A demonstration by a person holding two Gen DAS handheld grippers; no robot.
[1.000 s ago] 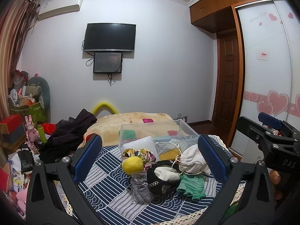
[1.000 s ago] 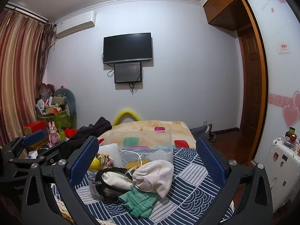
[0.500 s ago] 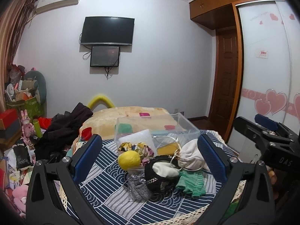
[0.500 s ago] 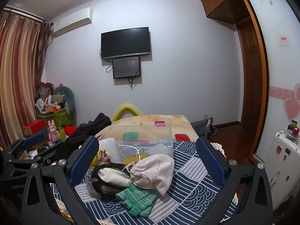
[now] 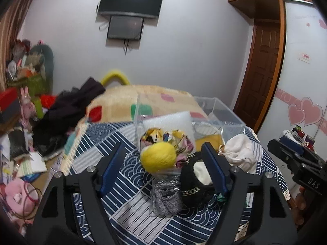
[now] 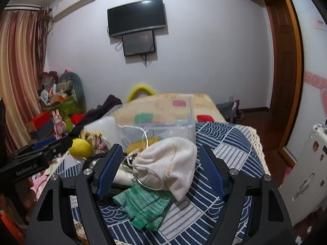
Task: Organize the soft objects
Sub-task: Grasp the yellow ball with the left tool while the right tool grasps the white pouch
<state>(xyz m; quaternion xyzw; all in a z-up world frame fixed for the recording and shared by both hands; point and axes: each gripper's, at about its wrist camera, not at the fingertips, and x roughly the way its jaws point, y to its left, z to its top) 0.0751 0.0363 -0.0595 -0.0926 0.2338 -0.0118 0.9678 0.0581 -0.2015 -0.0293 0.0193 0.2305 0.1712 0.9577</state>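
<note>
The soft things sit heaped together on my desk [image 5: 130,220], which wears a navy-and-white patterned cloth. Nearest my left gripper [image 5: 163,169] is a yellow fluffy ball [image 5: 158,158], resting on a clear packet of grey knit fabric [image 5: 166,197]. Just behind the ball lies a floral cloth [image 5: 167,138], and to its right a black pouch [image 5: 193,185] with a cream item tucked in its mouth. My left gripper's blue pads stand apart, framing the ball and the pouch, holding nothing.

My right gripper [image 6: 160,169] is likewise spread wide and empty. Between its pads I see the cream drawstring bag [image 6: 171,167], gold script on its side, lying partly over a green knit glove [image 6: 144,206] at the desk's near edge. The bag's white cord loops toward the black pouch.

Behind the heap stands a clear plastic box [image 5: 214,114], open at the top, with a white padded sheet [image 5: 167,120] leaning against its front wall and something mustard-yellow [image 6: 143,144] low inside or against it; I cannot tell which.

Beyond the desk is a bed [image 5: 147,96] with a tan blanket, dark clothes [image 5: 69,110] piled at its left, and a television [image 5: 130,2] on the wall.
</note>
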